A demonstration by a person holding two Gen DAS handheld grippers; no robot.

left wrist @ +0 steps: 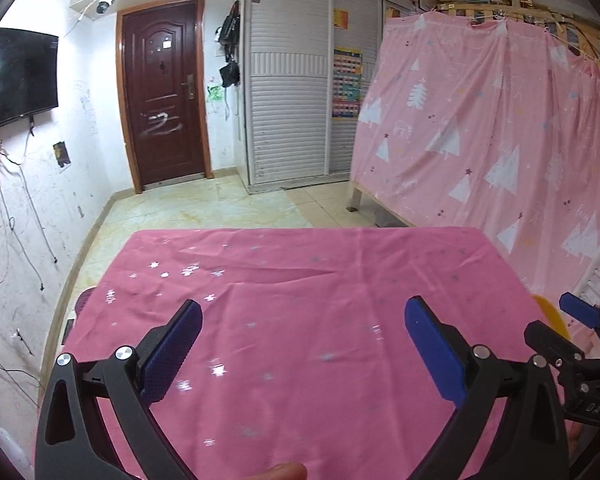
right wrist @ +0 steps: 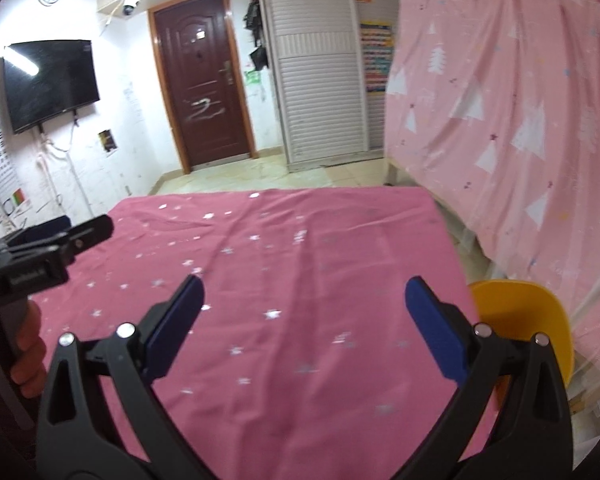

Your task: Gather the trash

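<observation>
A table covered with a pink star-print cloth (left wrist: pixel 300 300) fills the lower half of both views (right wrist: pixel 280 280). No trash shows on it in either view. My left gripper (left wrist: pixel 302 318) is open and empty above the near part of the cloth. My right gripper (right wrist: pixel 304 300) is open and empty above the cloth too. The right gripper also shows at the right edge of the left wrist view (left wrist: pixel 580 344). The left gripper shows at the left edge of the right wrist view (right wrist: pixel 52 248), held by a hand.
A yellow chair (right wrist: pixel 524 324) stands at the table's right side. A pink tree-print curtain (left wrist: pixel 500 128) hangs on a bed frame at the right. A brown door (left wrist: pixel 162 96), a white slatted wardrobe (left wrist: pixel 288 92) and a wall TV (right wrist: pixel 50 82) lie beyond the tiled floor.
</observation>
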